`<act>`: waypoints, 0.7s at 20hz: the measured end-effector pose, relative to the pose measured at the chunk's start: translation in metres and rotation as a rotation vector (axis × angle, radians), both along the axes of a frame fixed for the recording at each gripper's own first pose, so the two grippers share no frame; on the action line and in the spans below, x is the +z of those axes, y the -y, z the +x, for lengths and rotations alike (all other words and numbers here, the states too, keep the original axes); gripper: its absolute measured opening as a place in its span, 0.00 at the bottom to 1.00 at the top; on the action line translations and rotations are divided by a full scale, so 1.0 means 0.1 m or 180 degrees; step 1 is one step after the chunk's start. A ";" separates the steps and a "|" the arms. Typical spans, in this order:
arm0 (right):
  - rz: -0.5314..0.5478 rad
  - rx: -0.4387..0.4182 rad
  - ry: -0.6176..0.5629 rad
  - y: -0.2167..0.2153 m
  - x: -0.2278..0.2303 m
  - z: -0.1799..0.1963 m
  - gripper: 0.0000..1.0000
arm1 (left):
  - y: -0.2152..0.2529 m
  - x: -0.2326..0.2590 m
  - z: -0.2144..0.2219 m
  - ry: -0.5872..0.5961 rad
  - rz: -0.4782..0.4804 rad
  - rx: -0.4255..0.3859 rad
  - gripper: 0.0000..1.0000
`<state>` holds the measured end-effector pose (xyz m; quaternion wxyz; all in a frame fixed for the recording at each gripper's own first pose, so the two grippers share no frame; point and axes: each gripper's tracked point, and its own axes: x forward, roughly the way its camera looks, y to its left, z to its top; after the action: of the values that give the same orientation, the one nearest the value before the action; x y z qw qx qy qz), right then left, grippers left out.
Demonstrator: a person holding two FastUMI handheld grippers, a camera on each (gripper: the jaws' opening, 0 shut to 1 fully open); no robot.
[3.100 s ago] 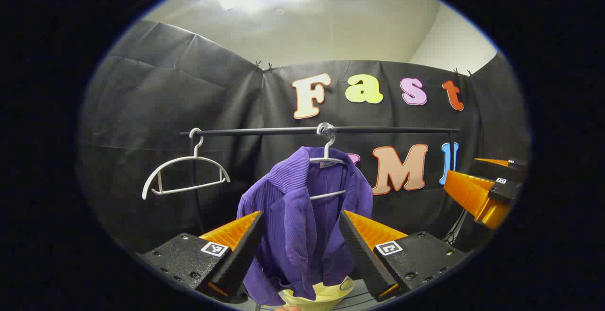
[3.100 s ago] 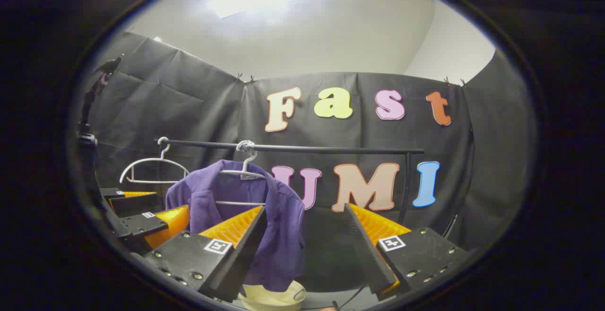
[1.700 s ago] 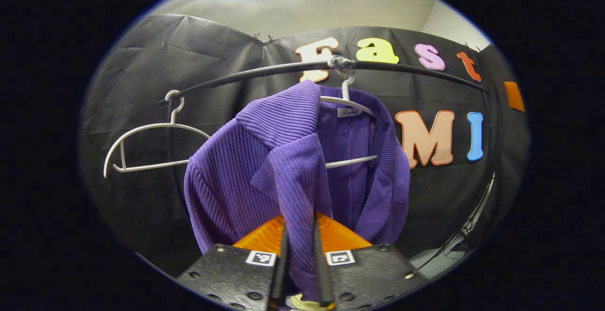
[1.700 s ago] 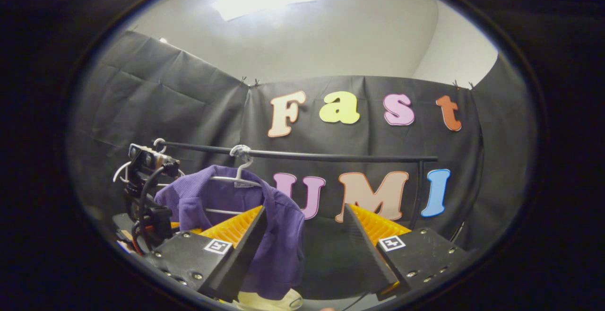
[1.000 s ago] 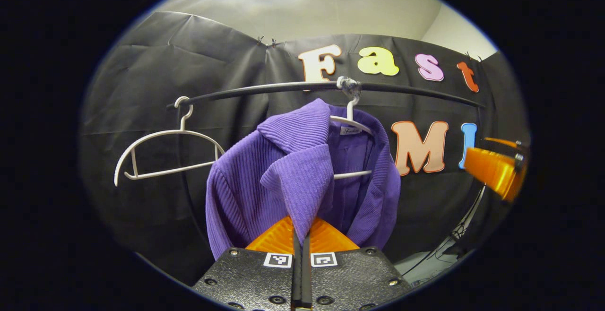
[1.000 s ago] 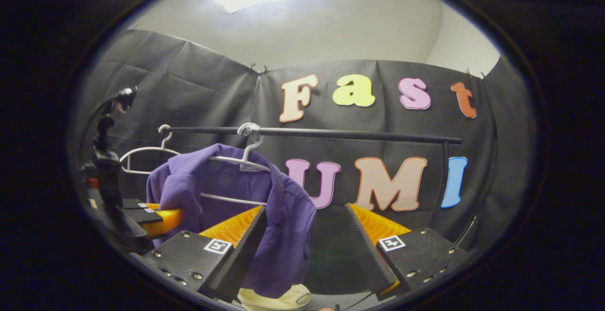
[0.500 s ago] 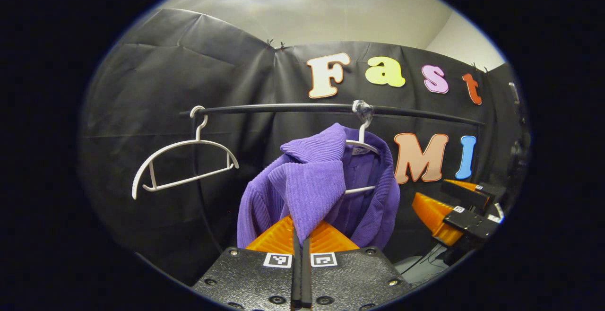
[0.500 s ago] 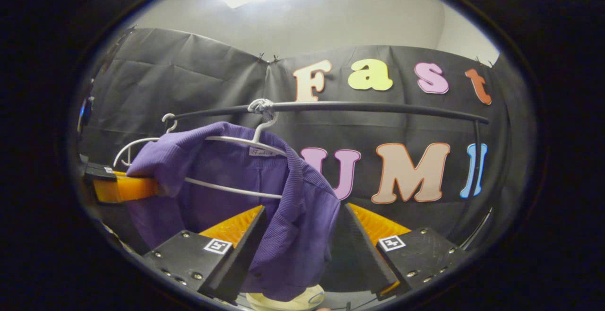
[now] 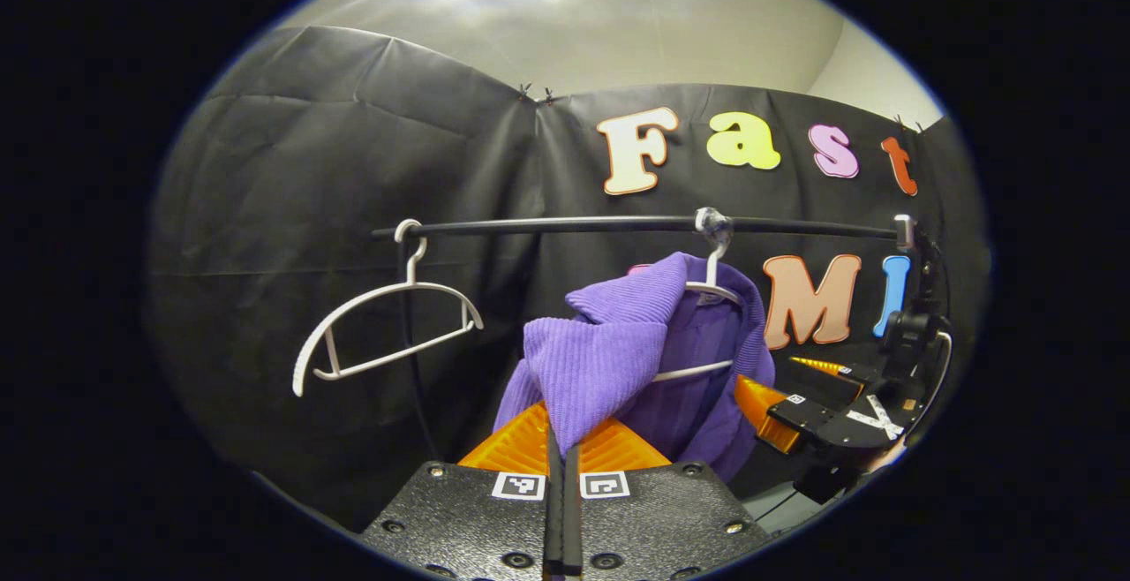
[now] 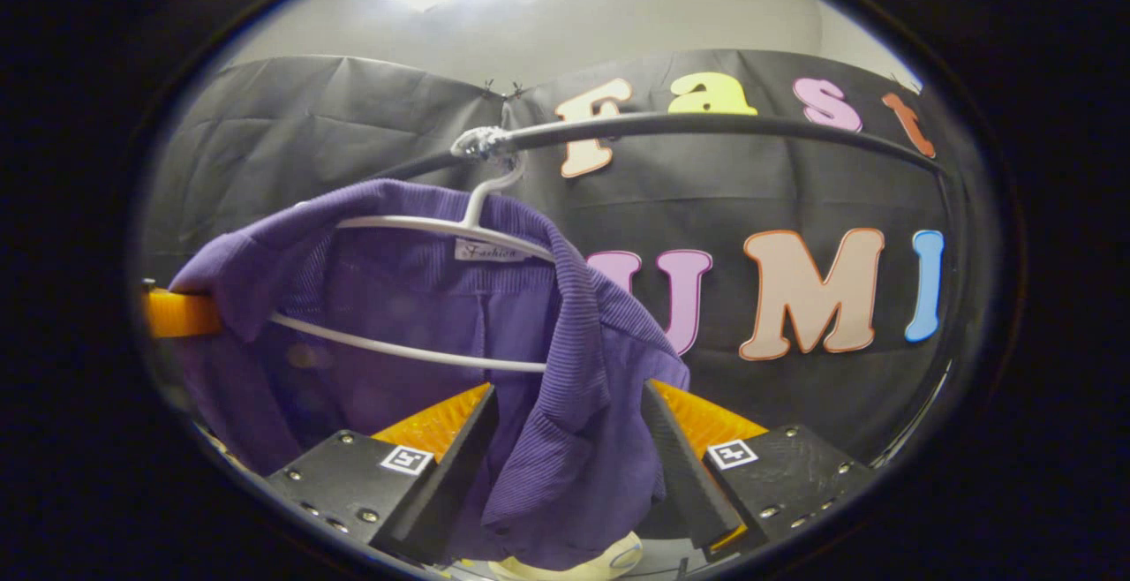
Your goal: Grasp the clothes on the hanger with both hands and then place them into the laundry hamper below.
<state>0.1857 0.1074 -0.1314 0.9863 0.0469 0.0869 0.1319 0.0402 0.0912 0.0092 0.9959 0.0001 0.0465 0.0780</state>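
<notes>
Purple ribbed-knit garment [image 9: 609,360], hung on white plastic hanger [image 10: 441,228], centre frame: one front edge is clamped by left gripper [image 9: 562,475]; right gripper [image 10: 569,448] is spread, flanking the other edge.

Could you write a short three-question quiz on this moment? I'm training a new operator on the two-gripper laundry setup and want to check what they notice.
1. True or false: the left gripper is shut on the purple garment.
2. Which best describes the right gripper? A. open, with the garment's front edge hanging between its fingers; B. clamped on the rail; C. holding the empty white hanger.
3. What does the garment's hanger hang from?

Key
1. True: its fingers are closed together with a fold of the fabric pinched between them.
2. A.
3. The black rail, where its hook is wrapped.
</notes>
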 end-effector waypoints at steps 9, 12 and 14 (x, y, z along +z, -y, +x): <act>0.0138 -0.0091 -0.0239 -0.20 -0.43 0.32 0.96 | -0.17 0.10 -0.02 0.0151 -0.0032 0.0207 0.00; 0.0105 -0.0125 -0.0258 -0.21 -0.51 0.36 0.85 | -0.19 0.08 -0.01 0.0144 -0.0018 0.0201 0.00; 0.0146 -0.0097 -0.0250 -0.24 -0.51 0.37 0.81 | -0.20 0.08 -0.01 0.0144 -0.0015 0.0203 0.00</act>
<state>0.2225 0.1314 -0.1820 0.9827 0.0760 0.1218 0.1169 0.0396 0.1112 0.0173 0.9937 -0.0055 0.0241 0.1096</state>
